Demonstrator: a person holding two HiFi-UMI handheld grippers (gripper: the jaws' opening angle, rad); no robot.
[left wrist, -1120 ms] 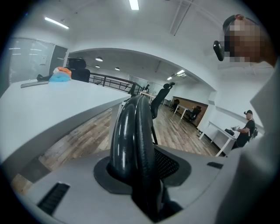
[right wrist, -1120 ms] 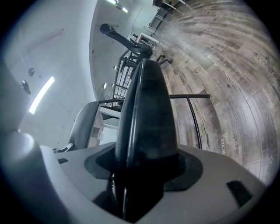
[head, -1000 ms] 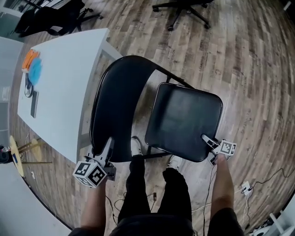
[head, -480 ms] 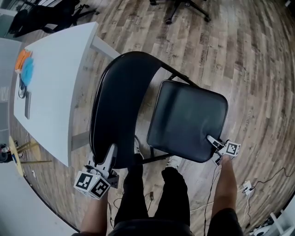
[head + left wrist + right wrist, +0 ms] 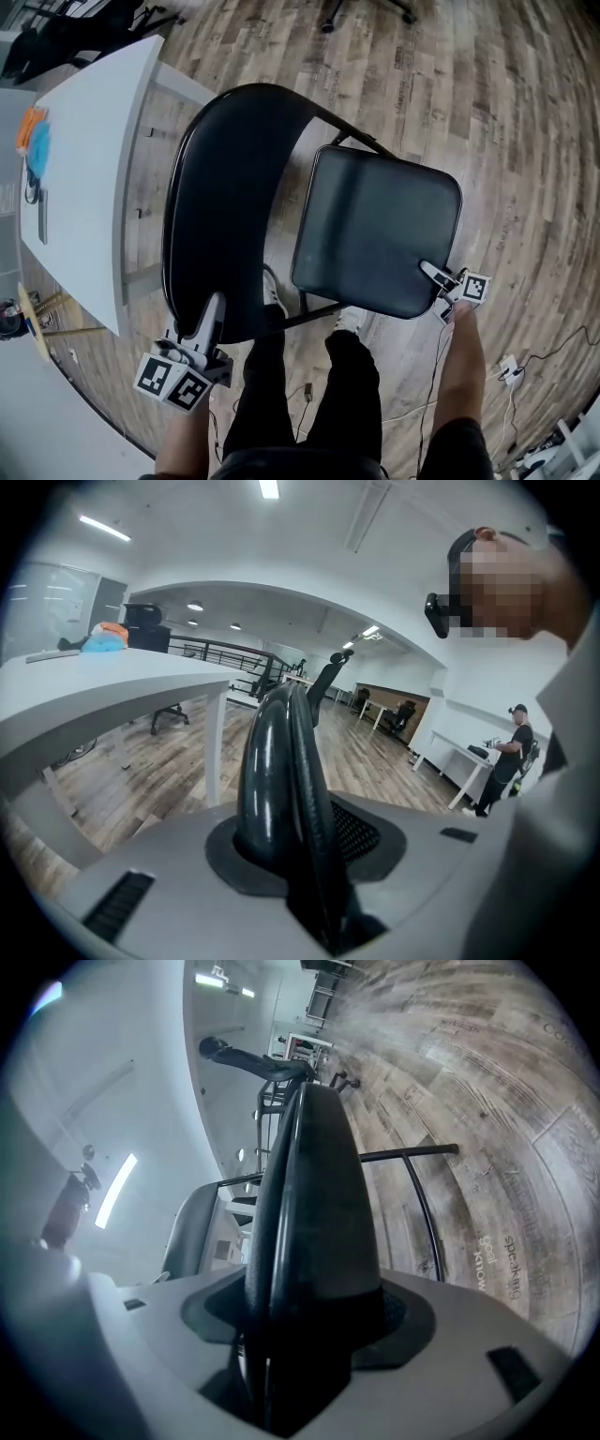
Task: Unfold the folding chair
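The black folding chair stands partly opened in front of me on the wood floor. Its curved backrest (image 5: pixel 234 187) is at the left and its padded seat (image 5: pixel 375 230) at the right. My left gripper (image 5: pixel 204 330) holds the backrest's near lower edge. Its jaws have just been closing, and the backrest's rim (image 5: pixel 281 761) is clamped between them. My right gripper (image 5: pixel 437 279) is shut on the seat's near right corner. In the right gripper view the seat's edge (image 5: pixel 314 1194) fills the jaws. The chair's thin legs (image 5: pixel 412 1185) show beyond the seat.
A white table (image 5: pixel 84 178) stands close to the left of the backrest, with orange and blue items (image 5: pixel 33 141) on it. An office chair's base (image 5: pixel 366 9) is at the far edge. My legs (image 5: pixel 309 403) are below the seat. Cables (image 5: pixel 511 366) lie at the lower right. A person (image 5: pixel 511 752) stands far off.
The backrest and my left gripper have shifted left and toward me in the head view. The gap between backrest and seat has widened a little. My right gripper has sunk slightly with the seat's corner.
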